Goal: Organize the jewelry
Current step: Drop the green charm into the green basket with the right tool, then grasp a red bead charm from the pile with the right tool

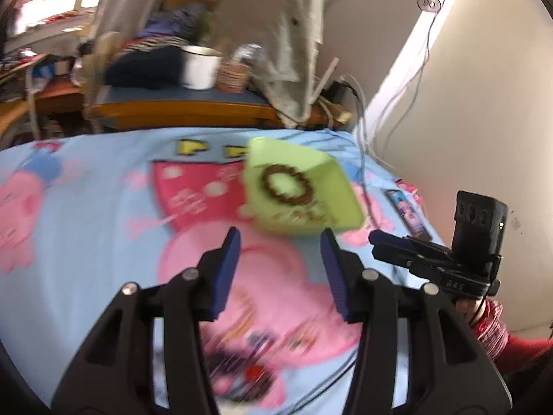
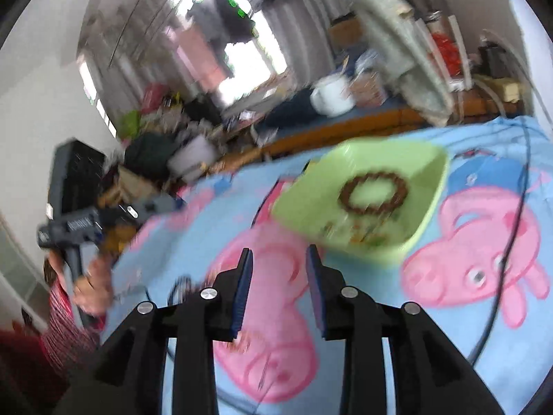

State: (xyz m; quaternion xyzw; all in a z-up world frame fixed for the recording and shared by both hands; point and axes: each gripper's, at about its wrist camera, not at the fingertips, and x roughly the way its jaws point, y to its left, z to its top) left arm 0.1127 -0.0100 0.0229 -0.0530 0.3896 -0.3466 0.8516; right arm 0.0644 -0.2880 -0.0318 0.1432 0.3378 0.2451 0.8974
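A light green square tray [image 1: 331, 173] lies on the bed and holds a brown beaded bracelet [image 1: 287, 185] and some smaller blurred pieces near its front wall. It also shows in the right wrist view [image 2: 311, 204] with the bracelet [image 2: 373, 193]. My left gripper [image 1: 280, 242] is open and empty, held above the bedsheet just short of the tray. My right gripper [image 2: 280, 256] is open and empty, also just short of the tray. The right gripper shows at the right of the left wrist view [image 1: 380, 237]. Both views are motion-blurred.
The bed has a blue cartoon-pig sheet [image 1: 86, 224]. A dark cable [image 2: 511, 228] runs across it on the right. Behind the bed a wooden desk [image 1: 179, 110] carries a white pot [image 1: 200, 67] and clutter. A cream wall [image 1: 466, 121] bounds the right side.
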